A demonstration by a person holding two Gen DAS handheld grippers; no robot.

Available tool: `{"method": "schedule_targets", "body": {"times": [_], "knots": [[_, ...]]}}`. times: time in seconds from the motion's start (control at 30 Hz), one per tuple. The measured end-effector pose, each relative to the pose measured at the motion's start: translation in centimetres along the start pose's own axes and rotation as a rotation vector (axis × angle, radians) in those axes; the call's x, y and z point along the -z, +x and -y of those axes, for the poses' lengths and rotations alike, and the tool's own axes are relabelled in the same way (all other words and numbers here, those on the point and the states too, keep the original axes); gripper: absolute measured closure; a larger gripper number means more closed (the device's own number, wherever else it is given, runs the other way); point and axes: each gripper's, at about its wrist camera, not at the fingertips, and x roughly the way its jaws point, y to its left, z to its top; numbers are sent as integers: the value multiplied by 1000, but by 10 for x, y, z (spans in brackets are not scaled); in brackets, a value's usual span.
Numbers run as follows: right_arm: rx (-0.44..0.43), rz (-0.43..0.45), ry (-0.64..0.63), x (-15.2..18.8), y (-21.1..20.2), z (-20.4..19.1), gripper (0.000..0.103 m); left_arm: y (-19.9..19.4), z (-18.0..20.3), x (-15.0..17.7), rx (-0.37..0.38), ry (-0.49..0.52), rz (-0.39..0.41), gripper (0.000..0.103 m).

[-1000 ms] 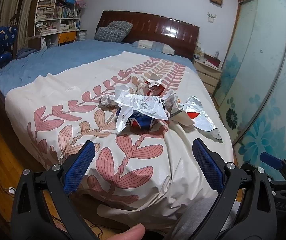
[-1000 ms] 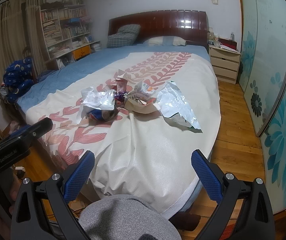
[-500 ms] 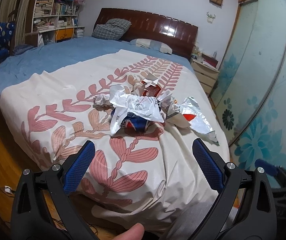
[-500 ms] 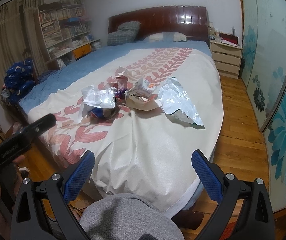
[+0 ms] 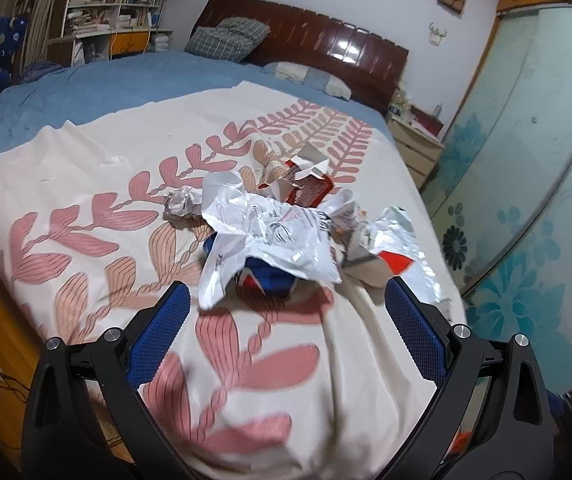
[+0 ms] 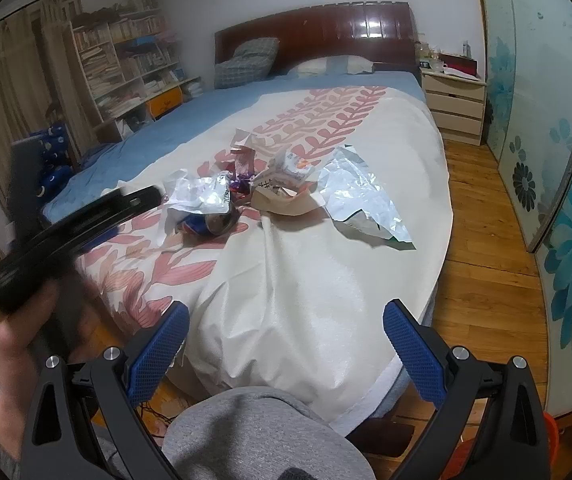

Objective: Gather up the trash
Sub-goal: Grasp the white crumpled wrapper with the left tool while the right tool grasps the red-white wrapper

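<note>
A pile of trash lies on the bedspread (image 5: 98,184): a crumpled white wrapper (image 5: 270,232) over a blue bag (image 5: 266,278), a grey paper ball (image 5: 180,206), a red carton (image 5: 310,190) and a silver foil bag (image 5: 400,240). My left gripper (image 5: 286,308) is open and empty, just short of the white wrapper. My right gripper (image 6: 286,328) is open and empty over the bed's foot end, well short of the pile. In the right wrist view the white wrapper (image 6: 202,192), a tan paper bag (image 6: 286,198) and the foil bag (image 6: 362,196) show.
The headboard (image 5: 326,50) and pillows (image 5: 226,38) are at the far end. A bookshelf (image 5: 114,4) stands at the left, a nightstand (image 6: 452,100) and glass sliding doors (image 6: 546,120) at the right. My grey knee (image 6: 262,436) is below the right gripper.
My left gripper has moved forward over the bed toward the trash pile, which looks larger now. The right gripper has moved slightly. Both stay open.
</note>
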Motion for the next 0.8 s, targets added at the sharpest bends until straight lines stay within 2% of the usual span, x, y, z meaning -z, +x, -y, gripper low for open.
{"method": "schedule_targets", "body": {"times": [0.23, 0.3, 0.47, 0.5, 0.53, 0.57, 0.63, 0.7, 0.77, 0.8], "knots": [[-13, -20, 16, -2, 6, 3, 7, 57, -5, -23, -53, 36, -64, 6], [-16, -28, 22, -3, 8, 4, 7, 74, 0, -27, -57, 74, -94, 6], [-18, -40, 29, -5, 13, 1, 7, 91, 12, -27, -70, 135, -101, 7], [-18, -40, 31, -5, 13, 1, 7, 91, 11, -28, -68, 128, -96, 11], [-18, -42, 33, -6, 14, 1, 7, 91, 10, -28, -68, 124, -90, 24], [-19, -44, 36, -6, 15, 1, 7, 91, 10, -29, -62, 118, -89, 30], [-21, -47, 41, -6, 17, 1, 7, 89, 5, -31, -40, 88, -88, 35], [-21, -49, 44, -7, 18, 0, 7, 87, 1, -32, -33, 73, -79, 45], [-21, -48, 45, -7, 20, 0, 7, 82, -3, -35, -18, 47, -59, 58], [-22, -47, 45, -7, 20, 0, 7, 74, -7, -36, -9, 32, -42, 69]]}}
